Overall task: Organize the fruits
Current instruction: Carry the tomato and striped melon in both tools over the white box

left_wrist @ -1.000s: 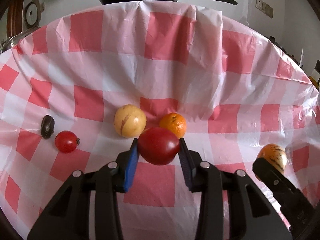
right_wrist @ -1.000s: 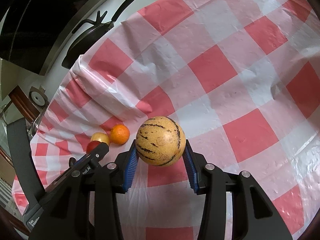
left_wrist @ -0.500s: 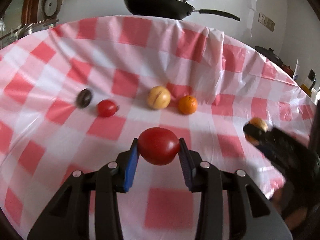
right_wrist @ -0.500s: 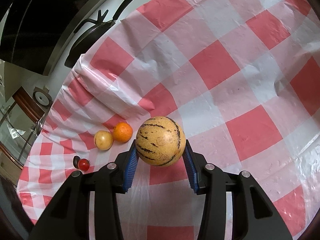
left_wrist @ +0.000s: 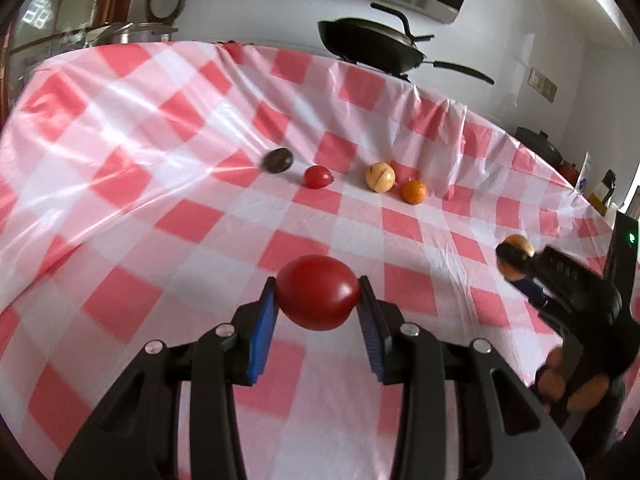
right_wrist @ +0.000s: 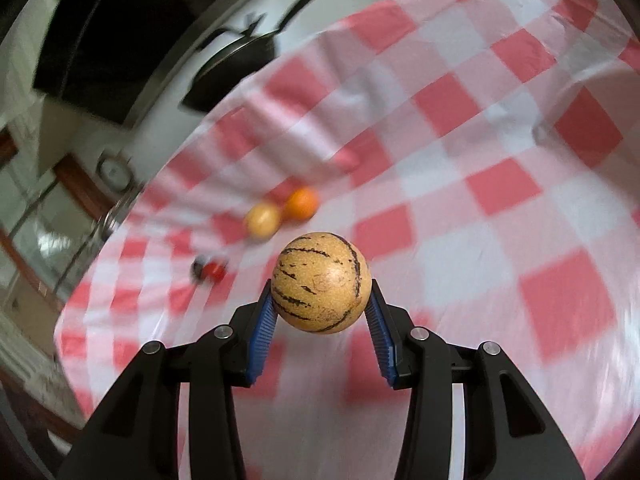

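My left gripper (left_wrist: 318, 300) is shut on a large red tomato (left_wrist: 318, 292) and holds it above the checked cloth. My right gripper (right_wrist: 320, 300) is shut on a tan striped melon-like fruit (right_wrist: 320, 282), also lifted; that fruit also shows at the right of the left wrist view (left_wrist: 516, 250). Far back on the cloth lie a row of fruits: a dark fruit (left_wrist: 277, 160), a small red tomato (left_wrist: 318, 176), a yellow fruit (left_wrist: 379, 176) and an orange (left_wrist: 414, 192). The right wrist view shows them blurred: yellow fruit (right_wrist: 262, 220), orange (right_wrist: 302, 204).
A red-and-white checked tablecloth (left_wrist: 160, 200) covers the table. A black frying pan (left_wrist: 372, 46) stands behind the table's far edge. Pots and a lid (left_wrist: 120, 34) stand at the back left. Bottles and items (left_wrist: 600, 192) stand at the far right.
Both grippers have pulled back and up from the row of fruits, each still holding its fruit. The fruit row now looks smaller and farther away.
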{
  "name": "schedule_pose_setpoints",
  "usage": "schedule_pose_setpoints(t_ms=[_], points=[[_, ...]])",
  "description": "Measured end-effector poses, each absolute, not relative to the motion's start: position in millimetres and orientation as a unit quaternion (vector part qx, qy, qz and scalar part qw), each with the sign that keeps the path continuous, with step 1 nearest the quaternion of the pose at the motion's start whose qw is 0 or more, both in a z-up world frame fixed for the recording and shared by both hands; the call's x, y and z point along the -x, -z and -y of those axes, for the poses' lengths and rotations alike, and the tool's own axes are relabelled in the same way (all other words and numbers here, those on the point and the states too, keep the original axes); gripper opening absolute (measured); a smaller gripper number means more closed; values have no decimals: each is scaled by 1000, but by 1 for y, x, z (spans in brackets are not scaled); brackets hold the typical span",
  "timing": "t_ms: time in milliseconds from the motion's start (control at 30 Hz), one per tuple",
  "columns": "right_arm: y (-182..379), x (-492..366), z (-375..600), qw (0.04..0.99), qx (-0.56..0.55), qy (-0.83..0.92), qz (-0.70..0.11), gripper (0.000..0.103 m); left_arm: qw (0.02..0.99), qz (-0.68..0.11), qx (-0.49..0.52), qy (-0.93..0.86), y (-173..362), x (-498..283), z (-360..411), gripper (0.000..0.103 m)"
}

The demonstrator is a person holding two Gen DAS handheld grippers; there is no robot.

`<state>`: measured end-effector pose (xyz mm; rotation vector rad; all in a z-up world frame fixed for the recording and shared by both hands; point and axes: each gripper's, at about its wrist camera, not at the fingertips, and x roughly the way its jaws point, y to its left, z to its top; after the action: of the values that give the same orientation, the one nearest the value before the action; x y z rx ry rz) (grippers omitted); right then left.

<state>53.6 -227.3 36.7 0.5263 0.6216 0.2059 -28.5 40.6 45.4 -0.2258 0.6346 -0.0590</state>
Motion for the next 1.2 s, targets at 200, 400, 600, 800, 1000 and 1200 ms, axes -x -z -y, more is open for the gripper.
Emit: schedule_pose_setpoints(t_ms=[200, 400, 600, 800, 1000, 1200], points=[[-47, 11, 167, 918, -199, -161, -301, 44, 943, -317, 102, 22, -40, 76, -65, 39], [-48, 58, 116, 911, -153, -220, -312, 44, 945, -312, 101, -3, -44, 124, -108, 39], [-45, 89, 66, 899, -101, -270, -330, 44, 947, -303, 104, -35, -50, 158, -150, 39], [-49, 118, 23, 888, -49, -316, -332, 44, 945, -302, 110, -63, -47, 188, -188, 39], [-47, 145, -19, 872, 3, -357, -335, 44, 940, -305, 121, -97, -39, 218, -223, 40], [-38, 180, -63, 847, 69, -408, -335, 44, 932, -308, 125, -143, -30, 256, -260, 40]])
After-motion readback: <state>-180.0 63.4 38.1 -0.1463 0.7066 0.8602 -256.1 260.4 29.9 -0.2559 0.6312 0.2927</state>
